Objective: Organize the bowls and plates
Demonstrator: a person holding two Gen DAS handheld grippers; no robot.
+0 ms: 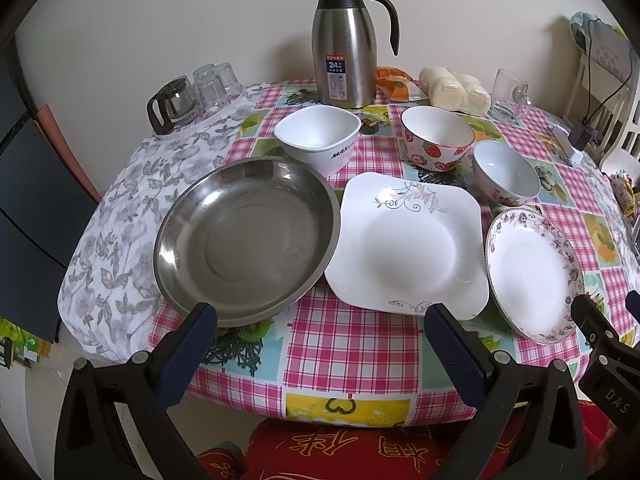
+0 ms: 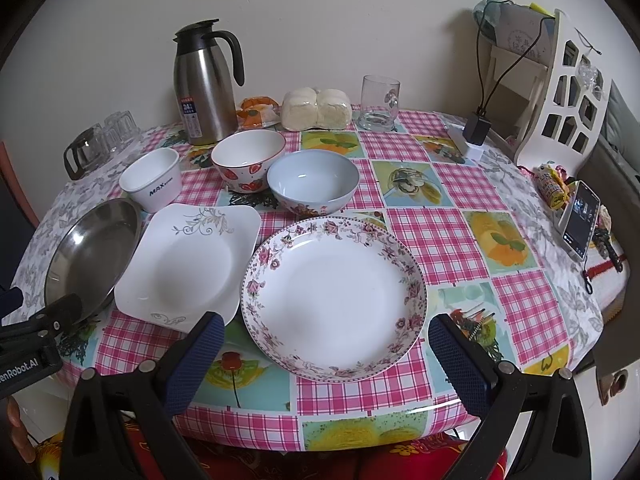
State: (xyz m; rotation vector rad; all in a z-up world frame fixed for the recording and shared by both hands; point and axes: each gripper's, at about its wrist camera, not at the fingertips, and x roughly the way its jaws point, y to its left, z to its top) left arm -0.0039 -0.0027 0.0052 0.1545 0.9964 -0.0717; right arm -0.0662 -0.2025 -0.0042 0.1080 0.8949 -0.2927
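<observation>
On the checked tablecloth stand, front row left to right, a steel plate (image 1: 246, 236) (image 2: 94, 252), a white square plate (image 1: 408, 240) (image 2: 188, 264) and a round floral plate (image 1: 532, 272) (image 2: 334, 300). Behind them stand a white MAX bowl (image 1: 318, 136) (image 2: 152, 184), a strawberry bowl (image 1: 436, 138) (image 2: 246, 160) and a pale blue bowl (image 1: 506, 172) (image 2: 312, 184). My left gripper (image 1: 320, 320) is open and empty, hovering at the near table edge before the steel and square plates. My right gripper (image 2: 326, 332) is open and empty, in front of the floral plate.
A steel thermos jug (image 1: 346, 44) (image 2: 206, 84), wrapped buns (image 2: 316, 108), a drinking glass (image 2: 378, 104) and upturned glasses with a glass pot (image 1: 172, 102) stand at the back. A phone (image 2: 580, 220) and a white rack (image 2: 568, 96) are at the right. A red chair cushion (image 1: 360, 452) lies below.
</observation>
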